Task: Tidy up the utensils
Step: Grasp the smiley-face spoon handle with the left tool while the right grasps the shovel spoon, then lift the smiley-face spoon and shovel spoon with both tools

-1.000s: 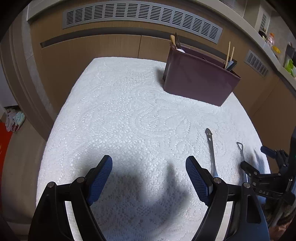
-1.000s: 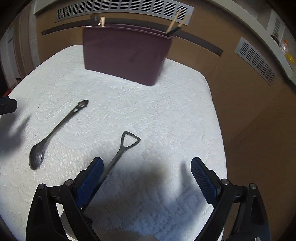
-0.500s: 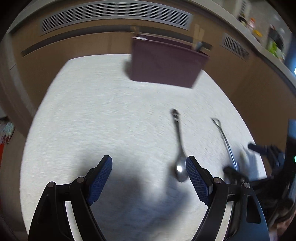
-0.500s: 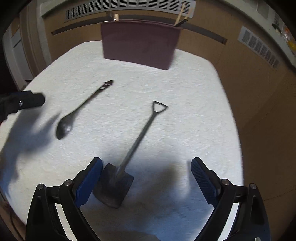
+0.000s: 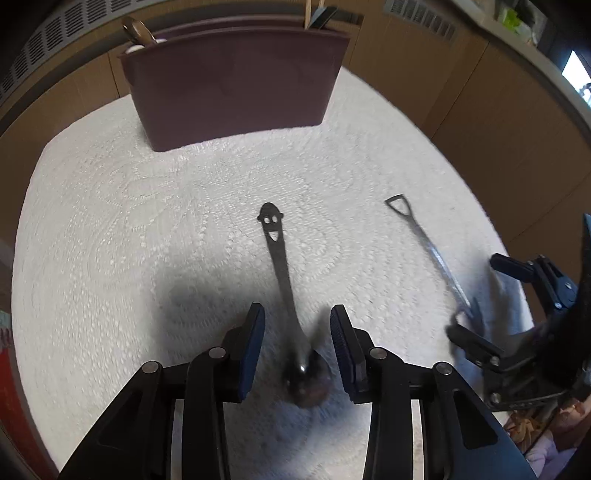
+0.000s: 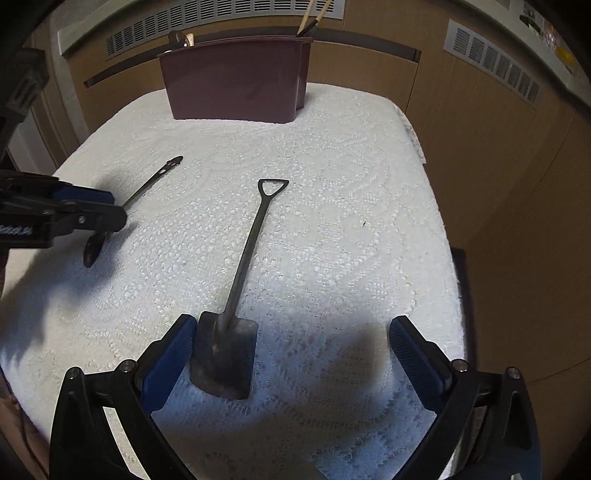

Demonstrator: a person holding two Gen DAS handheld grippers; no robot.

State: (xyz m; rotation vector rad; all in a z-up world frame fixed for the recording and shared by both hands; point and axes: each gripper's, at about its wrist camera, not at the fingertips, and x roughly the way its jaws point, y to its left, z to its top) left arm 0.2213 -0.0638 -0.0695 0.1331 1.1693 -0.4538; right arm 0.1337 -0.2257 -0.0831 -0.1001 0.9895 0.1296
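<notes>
A dark metal spoon (image 5: pixel 280 258) with a smiling face cut into its handle lies on the white lace tablecloth (image 5: pixel 110 221). My left gripper (image 5: pixel 297 332) straddles the spoon's neck just above the bowl. Its jaws are closing, and a gap still shows on each side of the handle. A shovel-shaped spoon (image 6: pixel 243 266) lies to the right, its blade just inside the left finger of my right gripper (image 6: pixel 291 339). That gripper's jaws are opening and stand wide, touching nothing. The maroon utensil holder (image 5: pixel 232 85) stands at the far edge.
The holder (image 6: pixel 236 85) has chopsticks (image 6: pixel 314 14) at its right end and spoon handles (image 5: pixel 138 31) at its left. Wooden cabinet fronts with vent grilles surround the table. The cloth's right edge (image 6: pixel 443 229) drops off close to the right gripper.
My left gripper has swung right over the face spoon and its jaws have narrowed around the handle. The right gripper has drawn back so the shovel blade now lies between its wider jaws.
</notes>
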